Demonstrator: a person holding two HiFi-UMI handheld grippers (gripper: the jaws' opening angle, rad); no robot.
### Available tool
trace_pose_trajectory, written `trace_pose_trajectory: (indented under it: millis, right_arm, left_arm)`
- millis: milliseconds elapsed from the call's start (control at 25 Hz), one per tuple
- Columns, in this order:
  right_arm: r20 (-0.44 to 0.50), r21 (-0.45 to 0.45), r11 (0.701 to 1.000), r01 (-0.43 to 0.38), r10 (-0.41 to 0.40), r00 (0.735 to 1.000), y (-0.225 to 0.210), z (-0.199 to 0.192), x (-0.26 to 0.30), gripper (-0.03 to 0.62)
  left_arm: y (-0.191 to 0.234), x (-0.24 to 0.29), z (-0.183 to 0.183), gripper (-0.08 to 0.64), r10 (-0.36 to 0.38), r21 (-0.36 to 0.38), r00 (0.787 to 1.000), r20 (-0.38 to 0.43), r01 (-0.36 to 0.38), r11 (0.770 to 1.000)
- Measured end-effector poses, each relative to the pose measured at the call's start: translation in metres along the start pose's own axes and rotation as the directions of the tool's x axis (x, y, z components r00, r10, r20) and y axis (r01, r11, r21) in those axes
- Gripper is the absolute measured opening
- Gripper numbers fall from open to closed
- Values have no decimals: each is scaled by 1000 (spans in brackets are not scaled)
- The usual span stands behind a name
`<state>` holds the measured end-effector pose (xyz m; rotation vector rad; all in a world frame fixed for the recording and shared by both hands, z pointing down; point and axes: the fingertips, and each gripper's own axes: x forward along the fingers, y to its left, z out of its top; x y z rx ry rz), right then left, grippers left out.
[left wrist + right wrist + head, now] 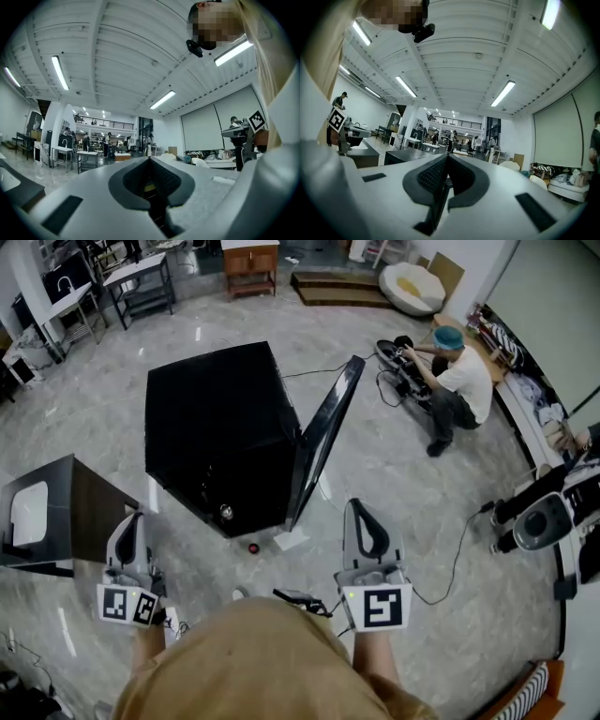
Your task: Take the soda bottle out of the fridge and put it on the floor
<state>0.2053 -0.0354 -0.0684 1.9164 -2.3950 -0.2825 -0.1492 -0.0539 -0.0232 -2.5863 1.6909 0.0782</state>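
**Fig. 1. Both grippers held idle before the open fridge.** Nearest, at the wearer's chest, the left gripper (132, 521) and right gripper (357, 510) sit one to each side. Each has its tongs pressed together on nothing (both gripper views show the pads meeting, with ceiling beyond). This close, upward-tilted carriage looks like a resting posture, not a reach. Just ahead, on the marble floor (403, 474), lie a small red object (253, 547) and a white scrap (291, 540). Beyond them stands the black fridge (211, 418), its door (326, 437) wide open at the right, leaving the interior reachable. A shiny round thing (226, 512) at the fridge's open front may be the soda bottle's top, but it is too small to confirm. Farthest off, a person (459, 381) crouches.
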Motion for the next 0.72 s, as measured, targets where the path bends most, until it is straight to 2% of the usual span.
trace_pose_trajectory:
  millis: [480, 720]
  right_arm:
    - [14, -3, 1000, -14, 14, 1000, 6, 16, 1, 2]
    - [-11, -5, 998, -67, 67, 998, 24, 12, 11, 2]
  left_arm:
    - [-2, -7, 3, 3, -25, 3, 1000, -4, 25, 1000]
    - [-8, -1, 6, 2, -72, 3, 997, 4, 72, 997]
